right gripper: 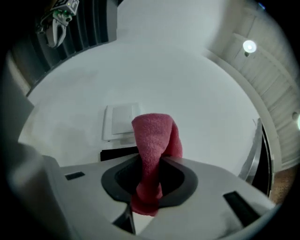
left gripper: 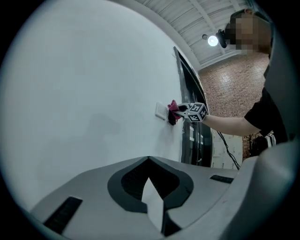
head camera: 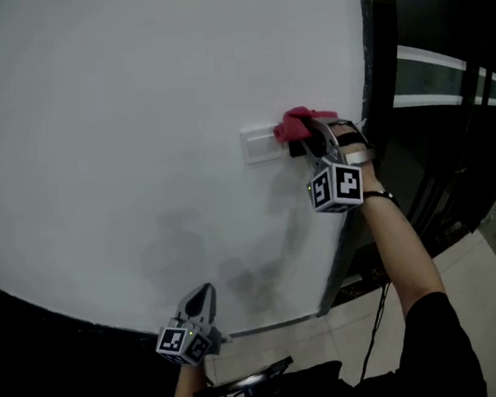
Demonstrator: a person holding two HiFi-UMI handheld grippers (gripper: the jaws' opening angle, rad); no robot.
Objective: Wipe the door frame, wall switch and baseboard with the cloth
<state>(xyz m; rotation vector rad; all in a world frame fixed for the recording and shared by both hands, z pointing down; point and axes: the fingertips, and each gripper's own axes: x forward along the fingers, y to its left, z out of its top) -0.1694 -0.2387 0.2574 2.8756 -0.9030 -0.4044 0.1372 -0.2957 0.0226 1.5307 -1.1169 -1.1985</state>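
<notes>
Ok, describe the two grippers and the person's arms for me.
The left claw and right claw are grey with dark grey inner lining. The left cube and the right cube are white with black square markers. The right arm wears a short black sleeve, and a thin black cable hangs beneath it.

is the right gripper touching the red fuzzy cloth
Touching. The right gripper view shows the right gripper with jaws clamped on the red fuzzy cloth.

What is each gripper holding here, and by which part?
The right gripper pinches the red cloth near one end, and the bunched remainder sticks out past the jaws toward the wall switch. The left gripper has its jaws together and holds nothing.
</notes>
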